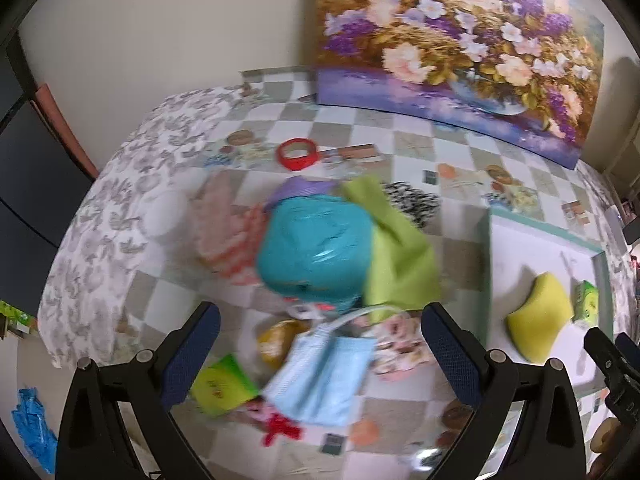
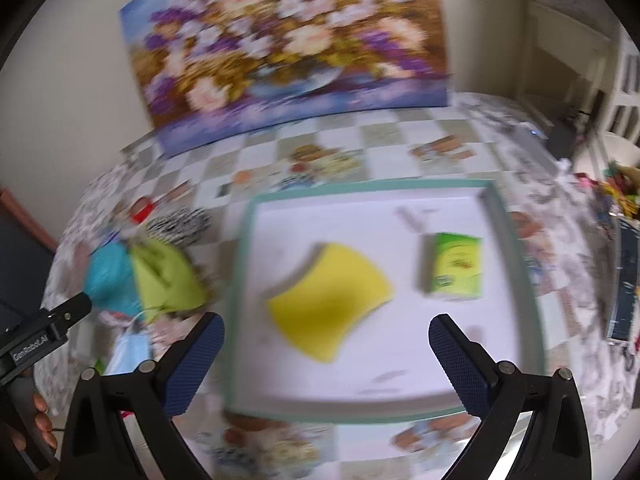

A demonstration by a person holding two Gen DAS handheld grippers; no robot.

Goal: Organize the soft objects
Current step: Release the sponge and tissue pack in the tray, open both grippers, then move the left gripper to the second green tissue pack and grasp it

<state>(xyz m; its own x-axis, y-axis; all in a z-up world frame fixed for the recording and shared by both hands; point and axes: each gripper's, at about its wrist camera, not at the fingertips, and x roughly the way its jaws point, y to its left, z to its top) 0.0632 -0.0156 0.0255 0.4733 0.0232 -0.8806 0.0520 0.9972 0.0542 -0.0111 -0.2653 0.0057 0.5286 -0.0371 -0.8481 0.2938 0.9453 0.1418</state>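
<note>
Hovering over the pile, the left claw (image 1: 320, 344) has its two fingers spread wide and holds nothing. Right under it lies a blue mask (image 1: 324, 376), with a small green pack (image 1: 222, 384) just beside it. A little farther out sit a teal bundle (image 1: 310, 248) and a green cloth (image 1: 396, 256), touching each other. A red tape ring (image 1: 298, 154) lies beyond them, near the big flower picture (image 1: 460, 48).

The right claw (image 2: 326, 360) is spread wide too, and empty. It hangs over the near part of the tray (image 2: 516, 216).

It looks like the next soft thing to pick is the mask. To do it well, I think the left claw should come straight down, put one finger on each side of the mask, and squeeze gently. The mask is thin and floppy, so it may slip or drag its strings along. Lifting slowly would help.

The tray is white with a pale green rim. In it lie a yellow sponge (image 2: 332, 300) and a green box (image 2: 456, 266), near each other but not touching. Lots of bare room is left for more soft things. Both views are blurry, so small things are hard to tell.
</note>
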